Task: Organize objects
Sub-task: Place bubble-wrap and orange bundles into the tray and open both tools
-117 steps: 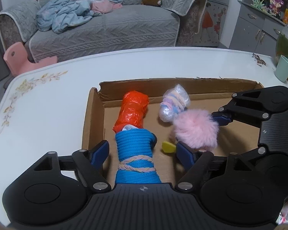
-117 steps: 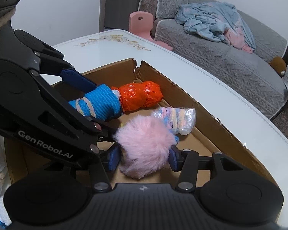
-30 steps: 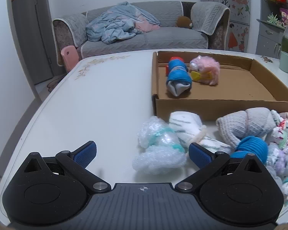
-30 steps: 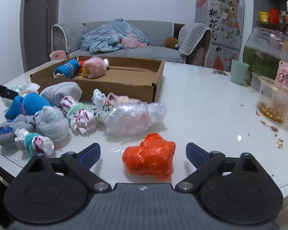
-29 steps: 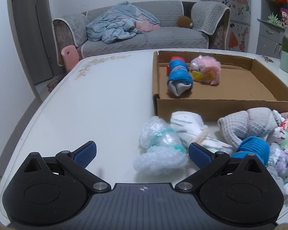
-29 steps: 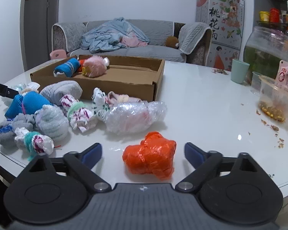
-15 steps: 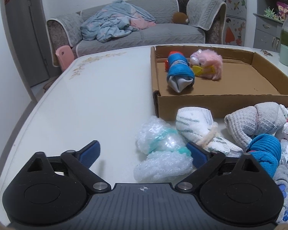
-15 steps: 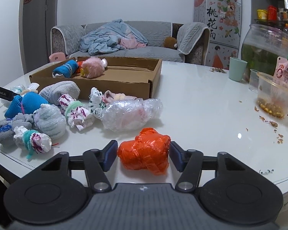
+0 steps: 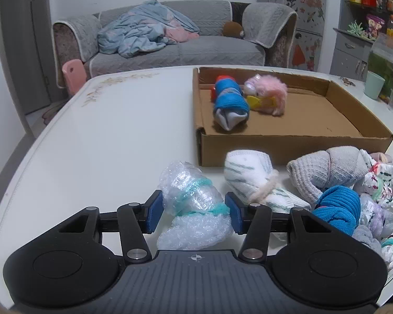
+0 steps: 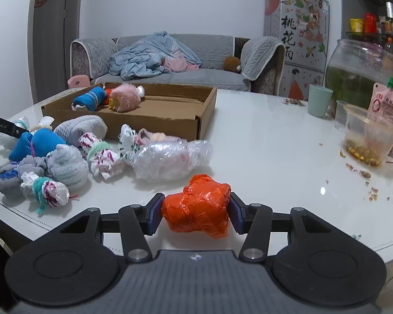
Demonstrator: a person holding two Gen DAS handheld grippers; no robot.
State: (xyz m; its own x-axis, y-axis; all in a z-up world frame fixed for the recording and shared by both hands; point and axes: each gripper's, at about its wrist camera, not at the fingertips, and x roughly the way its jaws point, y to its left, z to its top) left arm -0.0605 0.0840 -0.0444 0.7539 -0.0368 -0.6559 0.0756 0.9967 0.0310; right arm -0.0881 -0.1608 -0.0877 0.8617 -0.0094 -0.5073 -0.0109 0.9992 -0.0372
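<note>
On the white table, my left gripper [image 9: 194, 213] has its blue pads against both sides of a bubble-wrap bundle with teal bands [image 9: 191, 196], and its jaws are closing on it. My right gripper [image 10: 195, 216] is closing too, its pads pressing an orange plastic-wrapped bundle [image 10: 196, 206] that rests near the table's front edge. The shallow cardboard box [image 9: 275, 149] holds a blue sock roll [image 9: 229, 102], a pink fluffy ball [image 9: 269, 94] and a partly hidden red item.
Several rolled socks and wrapped bundles [image 10: 65, 162] lie in front of the box, with a clear-wrapped bundle [image 10: 170, 159] beside them. A green cup [image 10: 319, 99], a plastic tub of seeds [image 10: 366, 141] and a glass jar [image 10: 361, 73] stand at the right.
Both grippers went from wide open to closed around their bundles: the left on the bubble-wrap bundle, the right on the orange one. The left view has tipped slightly towards its bundle.
</note>
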